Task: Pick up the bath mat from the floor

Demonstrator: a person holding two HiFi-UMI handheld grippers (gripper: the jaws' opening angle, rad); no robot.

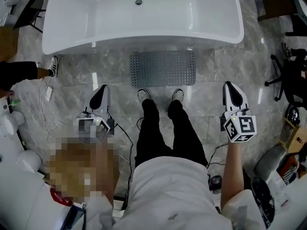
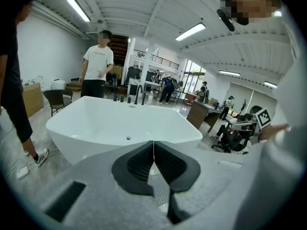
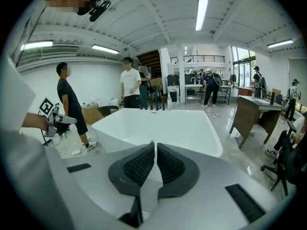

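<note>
The bath mat (image 1: pixel 163 69) is gray, shaped like a long box, and covered in rows of little dots. It lies flat on the floor (image 1: pixel 96 80), ahead of both grippers and in the gap between them. Its far edge runs along the foot of a big white bathtub (image 1: pixel 139 18). The person's two shoes (image 1: pixel 144 95) stand just at its near edge. The floor is shiny gray stone tile. Past the tub the room is wide and bright, with people (image 3: pixel 130 83) standing about. The left gripper (image 1: pixel 102 88) is closed tight with nothing in it. The right gripper (image 1: pixel 229 85) is closed and empty too. Both hang above the floor, apart from the mat.
</note>
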